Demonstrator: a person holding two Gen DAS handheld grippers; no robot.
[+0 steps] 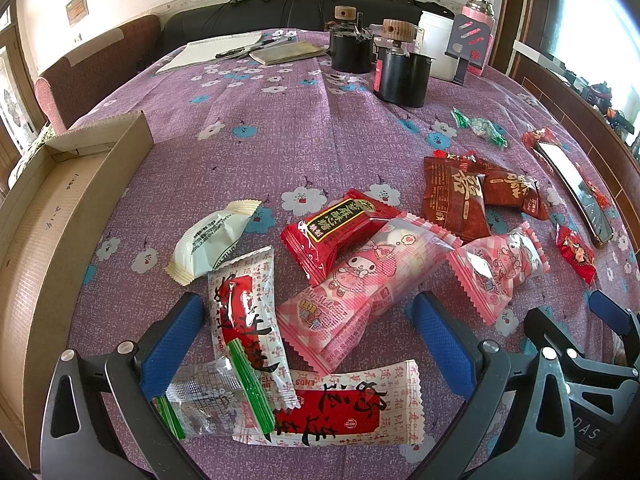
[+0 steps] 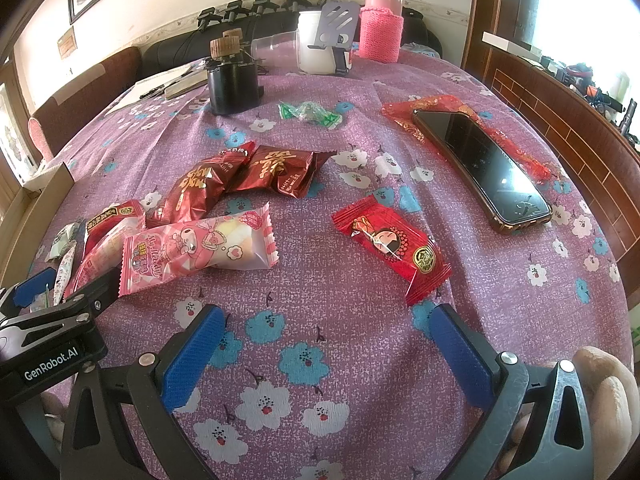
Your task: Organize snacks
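Observation:
Several wrapped snacks lie on the purple flowered tablecloth (image 1: 280, 128). My left gripper (image 1: 308, 340) is open, low over two white-and-red packets (image 1: 248, 316), a clear green-striped packet (image 1: 200, 400) and a pink My Melody packet (image 1: 352, 292). Beyond lie a white packet (image 1: 208, 244), a red packet (image 1: 340, 228), two dark red packets (image 1: 456, 196) and a second pink packet (image 1: 500, 268). My right gripper (image 2: 328, 344) is open and empty above bare cloth, just short of a small red candy packet (image 2: 392, 248). The pink packet (image 2: 192, 252) and dark red packets (image 2: 236, 180) lie to its left.
An open cardboard box (image 1: 60, 216) stands at the left table edge. A phone (image 2: 484, 168) lies on a red wrapper at the right. A green wrapped candy (image 2: 312, 114), black jars (image 1: 400, 72), a pink flask (image 2: 380, 20), a white tub and a notebook stand at the back.

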